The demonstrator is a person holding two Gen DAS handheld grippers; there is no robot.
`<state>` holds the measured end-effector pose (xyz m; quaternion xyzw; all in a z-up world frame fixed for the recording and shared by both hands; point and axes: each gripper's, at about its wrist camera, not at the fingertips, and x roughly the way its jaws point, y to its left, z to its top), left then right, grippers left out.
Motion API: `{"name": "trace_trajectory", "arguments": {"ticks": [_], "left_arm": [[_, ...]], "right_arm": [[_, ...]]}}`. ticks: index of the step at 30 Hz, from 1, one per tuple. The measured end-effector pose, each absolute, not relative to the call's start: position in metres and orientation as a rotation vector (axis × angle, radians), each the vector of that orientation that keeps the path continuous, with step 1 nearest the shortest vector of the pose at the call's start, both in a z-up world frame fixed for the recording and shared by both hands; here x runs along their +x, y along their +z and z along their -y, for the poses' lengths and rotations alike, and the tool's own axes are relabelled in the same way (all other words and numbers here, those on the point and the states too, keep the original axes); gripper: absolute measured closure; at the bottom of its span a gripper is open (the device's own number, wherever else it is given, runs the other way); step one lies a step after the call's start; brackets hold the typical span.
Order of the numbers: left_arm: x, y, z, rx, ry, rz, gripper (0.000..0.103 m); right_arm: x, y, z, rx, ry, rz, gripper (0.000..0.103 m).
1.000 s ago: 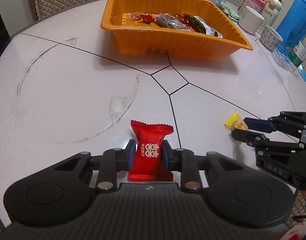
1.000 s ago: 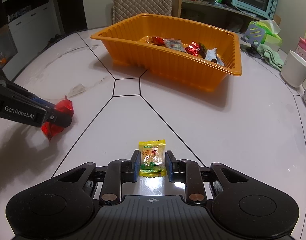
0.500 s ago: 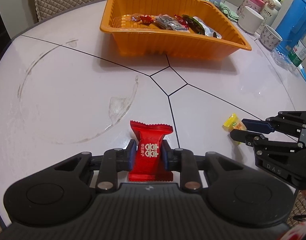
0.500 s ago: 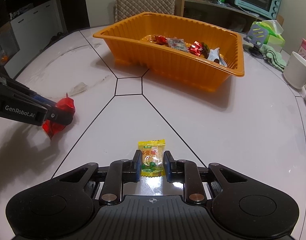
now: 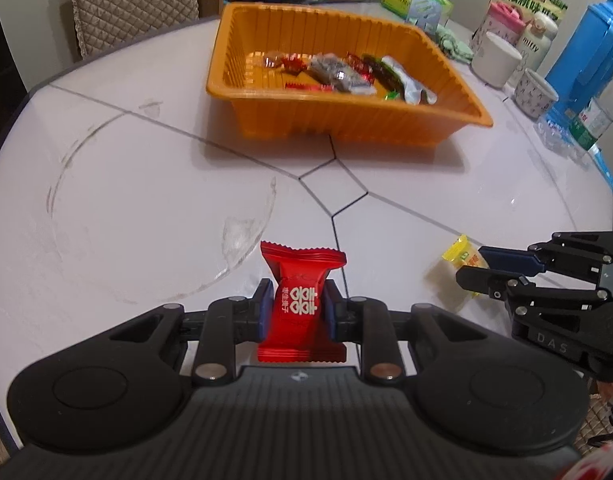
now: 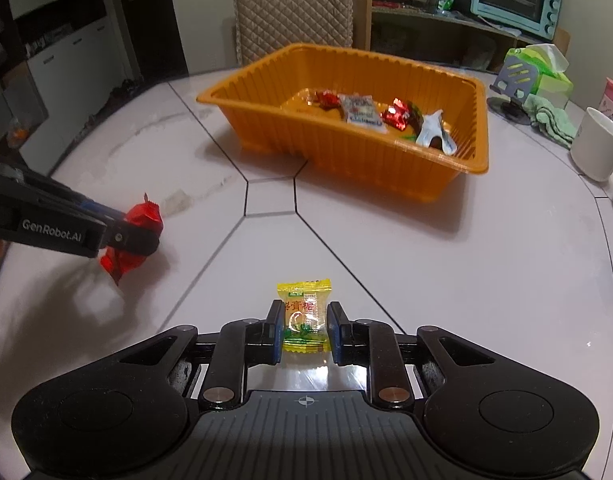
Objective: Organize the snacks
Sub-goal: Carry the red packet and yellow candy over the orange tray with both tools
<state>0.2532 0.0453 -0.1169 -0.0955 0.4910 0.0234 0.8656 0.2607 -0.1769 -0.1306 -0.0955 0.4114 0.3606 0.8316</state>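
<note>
The left gripper [image 5: 298, 312] is closed on a red candy [image 5: 300, 300], its blue pads pressed against both sides of the wrapper. The candy stands upright between them, with a crimped, flared top edge and white characters printed on the front. In the right wrist view the candy appears lifted just clear of the table [image 5: 126, 184], with a shadow beneath it.

The right gripper [image 6: 304, 326] is narrowed around a yellow candy [image 6: 304, 316], a small square packet with red lettering and a green design. Its pads sit at the packet's sides; the left one looks to be touching, but whether the right one is touching cannot be told. The packet appears to lie on the glossy white table or just above it.

Farther ahead, well apart from both grippers, sits an orange tray [image 5: 274, 120] with ribbed walls. It already holds several wrapped snacks [image 5: 338, 74] scattered along its floor.

The step in hand looks like picking up two loose candies at once. The next move likely calls for a firm hold on the yellow candy, then carrying both forward over the tray rim and releasing them inside.
</note>
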Motion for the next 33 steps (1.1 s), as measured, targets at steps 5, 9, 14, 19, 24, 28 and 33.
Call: {"name": "trace_trajectory", "arguments": {"ticks": [5, 9, 14, 19, 24, 28, 33], "left_arm": [[0.255, -0.100, -0.044, -0.200, 0.042, -0.988, 0.080], [0.259, -0.086, -0.046, -0.199, 0.039, -0.957, 0.080], [0.268, -0.072, -0.050, -0.189, 0.040, -0.920, 0.080], [0.284, -0.061, -0.056, -0.182, 0.043, -0.894, 0.080], [0.306, -0.054, -0.060, -0.159, 0.045, -0.873, 0.080], [0.324, -0.047, -0.063, -0.132, 0.048, -0.851, 0.080], [0.349, -0.042, -0.068, -0.120, 0.048, -0.833, 0.080]], "right_arm": [[0.266, -0.112, 0.181, -0.161, 0.780, -0.840, 0.080], [0.273, -0.098, 0.185, -0.127, 0.784, -0.818, 0.080], [0.287, -0.082, 0.189, -0.083, 0.782, -0.793, 0.080], [0.307, -0.069, 0.191, -0.056, 0.775, -0.766, 0.080], [0.331, -0.058, 0.190, -0.027, 0.763, -0.731, 0.080], [0.352, -0.052, 0.187, -0.006, 0.754, -0.715, 0.080], [0.377, -0.049, 0.184, 0.021, 0.751, -0.709, 0.080]]}}
